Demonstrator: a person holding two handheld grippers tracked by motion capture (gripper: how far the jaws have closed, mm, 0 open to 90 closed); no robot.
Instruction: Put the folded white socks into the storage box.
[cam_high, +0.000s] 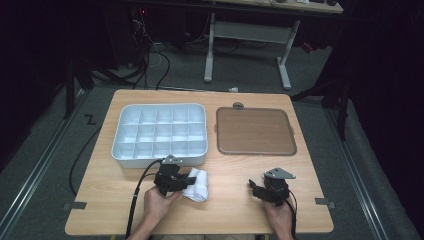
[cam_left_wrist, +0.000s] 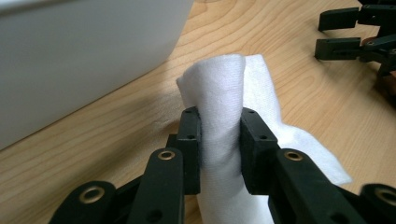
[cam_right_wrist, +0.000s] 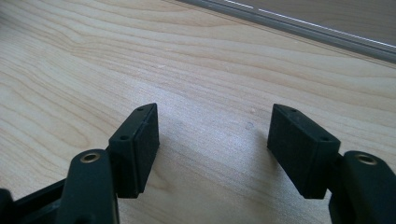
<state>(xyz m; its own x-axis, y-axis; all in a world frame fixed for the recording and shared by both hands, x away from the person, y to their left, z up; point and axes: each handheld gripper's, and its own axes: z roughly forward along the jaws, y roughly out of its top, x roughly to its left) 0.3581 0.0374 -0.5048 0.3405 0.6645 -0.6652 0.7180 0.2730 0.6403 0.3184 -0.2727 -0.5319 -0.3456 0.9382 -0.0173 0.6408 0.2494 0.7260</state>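
A white cloth (cam_high: 198, 184) lies bunched on the wooden table (cam_high: 225, 210) just in front of the white compartment box (cam_high: 160, 159). My left gripper (cam_high: 183, 181) is shut on it. In the left gripper view, the two black pads (cam_left_wrist: 189, 135) pinch a raised fold of the cloth (cam_left_wrist: 219, 84), and the rest spreads flat to the right. My right gripper (cam_high: 253, 187) rests low over bare wood at the front right, held in a hand. Its jaws stand wide open with nothing between them (cam_right_wrist: 212, 135). The right gripper (cam_left_wrist: 343, 32) also appears far off, at the top right of the left gripper view.
The white box (cam_left_wrist: 84, 56) has several empty compartments and stands close behind the cloth. A flat brown tray (cam_high: 255, 131) lies to its right, with a small grey knob (cam_high: 238, 105) at its far edge. Bare wood (cam_high: 227, 175) separates the two grippers.
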